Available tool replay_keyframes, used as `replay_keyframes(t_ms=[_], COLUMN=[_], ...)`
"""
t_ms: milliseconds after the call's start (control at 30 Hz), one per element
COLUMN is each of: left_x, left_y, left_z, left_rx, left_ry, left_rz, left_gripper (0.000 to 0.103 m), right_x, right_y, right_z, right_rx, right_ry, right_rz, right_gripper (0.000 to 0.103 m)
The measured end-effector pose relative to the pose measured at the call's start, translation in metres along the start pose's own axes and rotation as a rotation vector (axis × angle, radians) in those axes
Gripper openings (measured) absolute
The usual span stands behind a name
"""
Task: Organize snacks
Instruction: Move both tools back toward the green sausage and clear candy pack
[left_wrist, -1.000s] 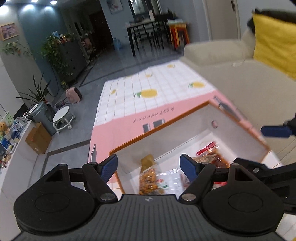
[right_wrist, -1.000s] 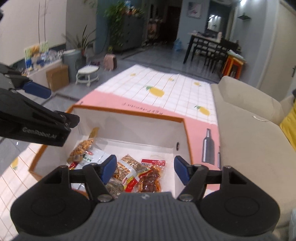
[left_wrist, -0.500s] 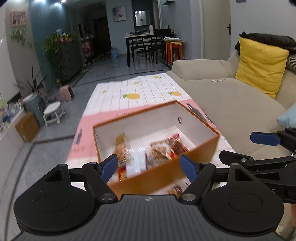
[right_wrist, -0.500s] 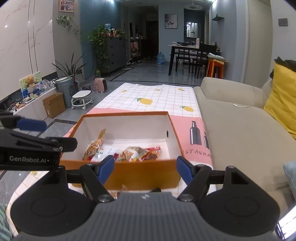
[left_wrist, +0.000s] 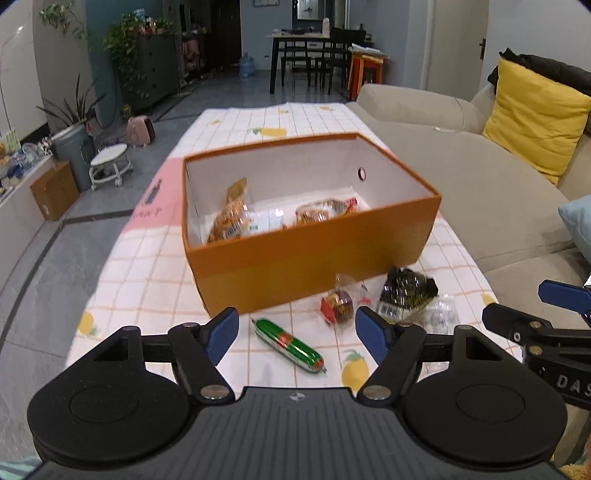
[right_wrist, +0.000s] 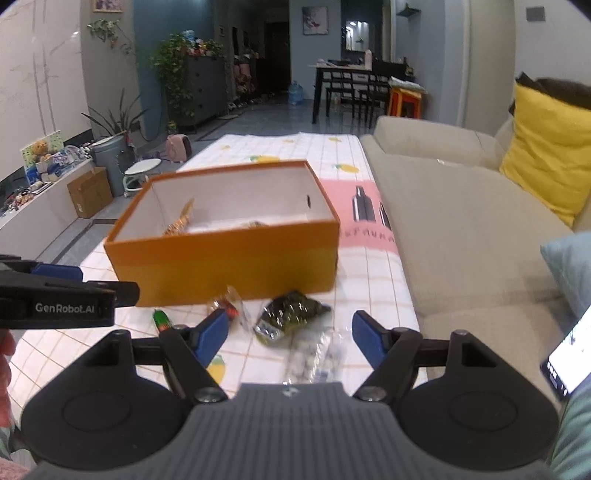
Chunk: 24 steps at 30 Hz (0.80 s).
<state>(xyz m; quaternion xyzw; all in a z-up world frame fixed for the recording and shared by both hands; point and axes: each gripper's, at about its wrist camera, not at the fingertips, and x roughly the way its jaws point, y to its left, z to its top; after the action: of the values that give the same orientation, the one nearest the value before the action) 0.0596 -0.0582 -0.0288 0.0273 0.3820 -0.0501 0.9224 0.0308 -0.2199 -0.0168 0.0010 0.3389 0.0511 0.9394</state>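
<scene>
An orange box (left_wrist: 314, 251) sits open on a checked cloth (left_wrist: 147, 266), its long axis running left to right and skewed a little, so that its right end lies farther off in the left wrist view. Inside, a few snack packs (left_wrist: 236, 218) lie on the white floor, mostly toward the left wall.

Four snacks lie loose on the cloth just near of the box. A green sausage (left_wrist: 290, 345) lies with its long axis running from far left to near right. To its right is a small red pack (left_wrist: 338, 304), then a dark green pack (left_wrist: 406, 291) (crumpled, no clear axis), and nearest, a clear pack (right_wrist: 317, 356) lying lengthways toward the camera.

The left gripper (left_wrist: 297, 334) hangs over the sausage with its jaws closing but well apart; the sausage shows between them, untouched by either pad. The right gripper (right_wrist: 288, 338) hangs over the clear pack, jaws apart and pressing on nothing. A sofa (left_wrist: 480, 184) with a yellow cushion (left_wrist: 532, 118) runs along the right side of the cloth.
</scene>
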Motion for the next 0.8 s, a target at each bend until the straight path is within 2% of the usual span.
replay_keyframes(t_ms=[167,300,367,800], left_x=[0.015,0.028,0.033,0.082], left_y=[-0.002,0.001,0.004,0.017], left_z=[-0.011,-0.015,-0.015,-0.018], left_rx=[-0.012,-0.049,-0.078,-0.221], left_ry=[0.052,0.104,0.105,0.230], left_rz=[-0.016,-0.053,-0.061,0.001], left_gripper=[0.079,0.077,0.077,0.077], right_x=[0.018,0.032,0.039,0.094], right_y=[-0.004,-0.009,-0.009,-0.021], right_z=[-0.011,-0.017,-0.019,-0.029], right_rx=[-0.001,0.010,0.012,0.076], right_ry=[0.028,0.061,0.076,0.181], right_rz=[-0.046,-0.042,-0.033,-0.035], right_gripper=[0.072,0.072,0.072,0.071])
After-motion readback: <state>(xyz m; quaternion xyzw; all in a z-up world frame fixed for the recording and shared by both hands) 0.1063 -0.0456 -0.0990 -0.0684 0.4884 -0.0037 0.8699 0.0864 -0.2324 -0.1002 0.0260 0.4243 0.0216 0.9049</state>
